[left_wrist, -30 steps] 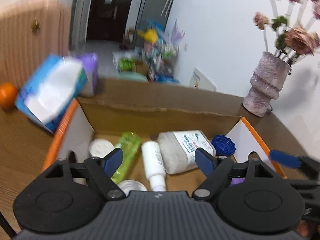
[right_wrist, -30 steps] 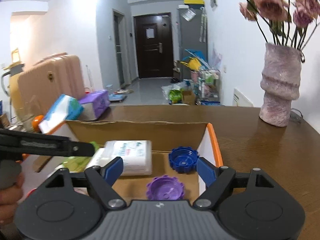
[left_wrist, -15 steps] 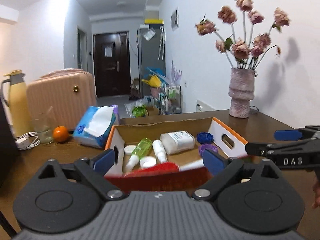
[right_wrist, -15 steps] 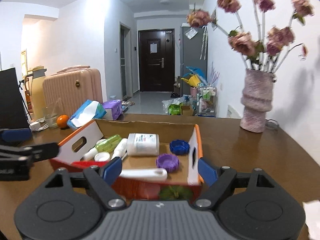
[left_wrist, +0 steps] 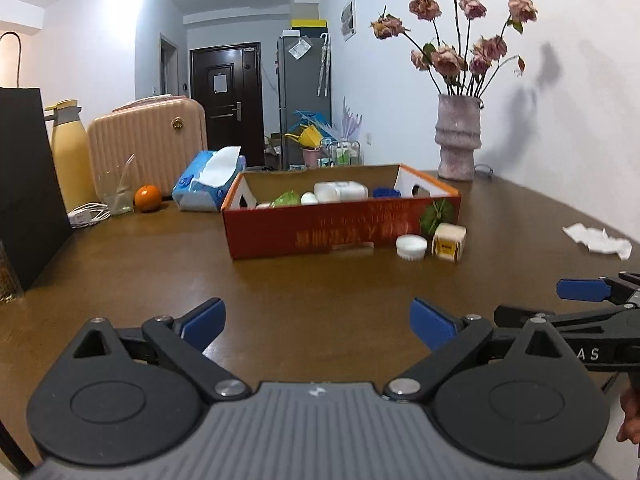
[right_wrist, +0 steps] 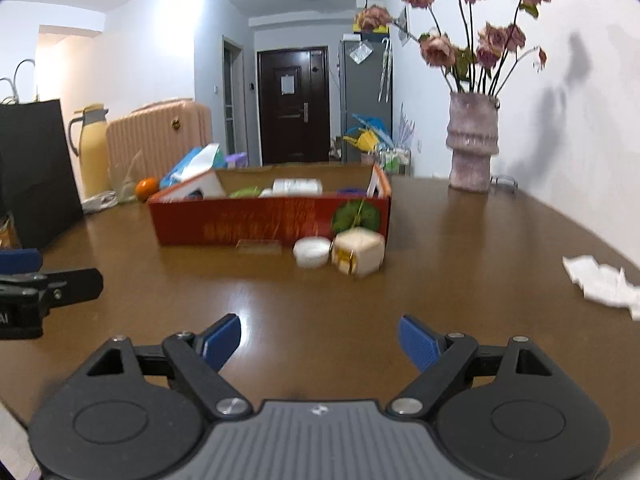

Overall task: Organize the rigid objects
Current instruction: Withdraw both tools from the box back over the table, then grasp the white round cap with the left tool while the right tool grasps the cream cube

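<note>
Our left gripper (left_wrist: 316, 322) has its fingers spread wide, having just opened further, with nothing between them; our right gripper (right_wrist: 320, 340) is also spread and empty. Ahead of both, well apart, stands one red cardboard box (left_wrist: 340, 232) already holding bottles and caps. Just before its near wall, ahead and right of our fingers, sit one white round jar (right_wrist: 312, 252) and one cream cube-shaped box (right_wrist: 358, 256). We judge these two remain; next we must reach forward and pinch one.

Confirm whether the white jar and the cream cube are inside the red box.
No: the jar and cube sit on the table in front of the box.
</note>
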The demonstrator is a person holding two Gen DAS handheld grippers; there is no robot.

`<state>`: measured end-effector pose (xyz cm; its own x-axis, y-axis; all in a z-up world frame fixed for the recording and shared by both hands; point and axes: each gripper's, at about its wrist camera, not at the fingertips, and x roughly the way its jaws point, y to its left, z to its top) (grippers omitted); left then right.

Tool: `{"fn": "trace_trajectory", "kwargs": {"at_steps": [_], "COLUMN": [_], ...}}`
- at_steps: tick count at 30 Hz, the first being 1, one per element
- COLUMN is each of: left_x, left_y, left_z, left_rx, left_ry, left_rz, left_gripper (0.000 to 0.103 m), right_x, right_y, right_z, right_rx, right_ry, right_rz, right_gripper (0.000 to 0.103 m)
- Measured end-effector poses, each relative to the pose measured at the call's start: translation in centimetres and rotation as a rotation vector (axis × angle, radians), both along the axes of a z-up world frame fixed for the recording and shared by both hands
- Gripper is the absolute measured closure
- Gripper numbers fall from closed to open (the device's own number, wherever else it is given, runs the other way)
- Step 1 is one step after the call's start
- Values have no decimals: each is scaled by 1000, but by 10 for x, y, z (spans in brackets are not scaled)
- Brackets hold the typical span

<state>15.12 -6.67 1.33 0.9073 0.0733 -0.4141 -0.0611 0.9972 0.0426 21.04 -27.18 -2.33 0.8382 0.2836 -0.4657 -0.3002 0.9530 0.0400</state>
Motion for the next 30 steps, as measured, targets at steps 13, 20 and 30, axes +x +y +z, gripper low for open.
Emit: {"fn": "trace_trajectory", "kwargs": {"at_steps": [13, 20, 30], "left_x": [-6, 20, 88], "left_y": [-10, -15, -21], "left_z": [-8, -13, -12], "left_rx": [-4, 4, 12], "left_ry": [24, 63, 100], "left_rz": [-13, -31, -84], "left_gripper": [2, 2, 2], "right_x": [-13, 14, 114], "right_y": [-16, -20, -16], "right_z": [-3, -5, -1], "right_rx": [0, 11, 166], "right_ry": [-6, 13, 125], "right_rz": [-28, -28, -18], "right_gripper": [17, 18, 24]}}
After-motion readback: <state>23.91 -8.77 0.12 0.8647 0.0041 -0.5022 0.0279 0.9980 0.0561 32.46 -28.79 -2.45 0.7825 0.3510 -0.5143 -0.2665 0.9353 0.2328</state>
